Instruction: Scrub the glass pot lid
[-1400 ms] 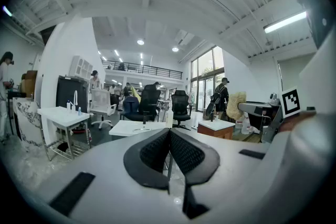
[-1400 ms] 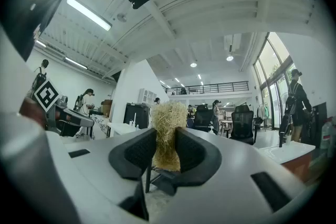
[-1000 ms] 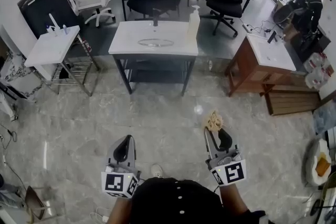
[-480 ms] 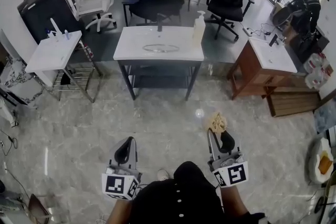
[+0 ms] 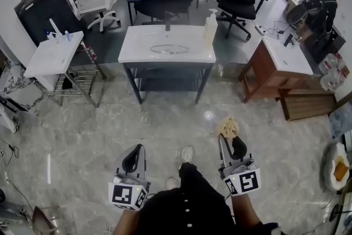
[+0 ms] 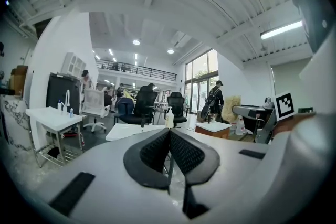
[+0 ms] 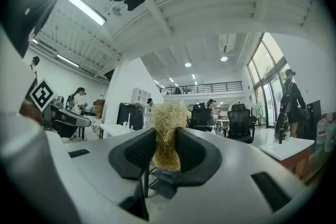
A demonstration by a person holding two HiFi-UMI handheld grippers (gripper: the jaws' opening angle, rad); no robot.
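You've stepped closer to the white sink table (image 5: 137, 41). Glass pot lid (image 5: 169, 49) lies flat mid-table, soap bottle (image 5: 209, 25) at the table's right rear. Well short of the table, your right gripper (image 5: 228, 137) pinches a tan fibre scrubber (image 5: 227, 127). Your left gripper (image 5: 135, 149) has its jaws pressed together, empty.

The glass pot lid (image 5: 169, 49), a clear round disc with a thin metal rim, lies flat near the middle of the white tabletop (image 5: 137, 44), in the upper centre of my head view. Well apart from it, at lower right of centre in the same view, is the scrubber (image 5: 227, 127), a pale, straw-coloured tuft of coarse fibres. It stands pinched between the jaws of my right gripper (image 5: 229, 138). In the right gripper view it fills the gap between the pads, its frayed top bulging above them.
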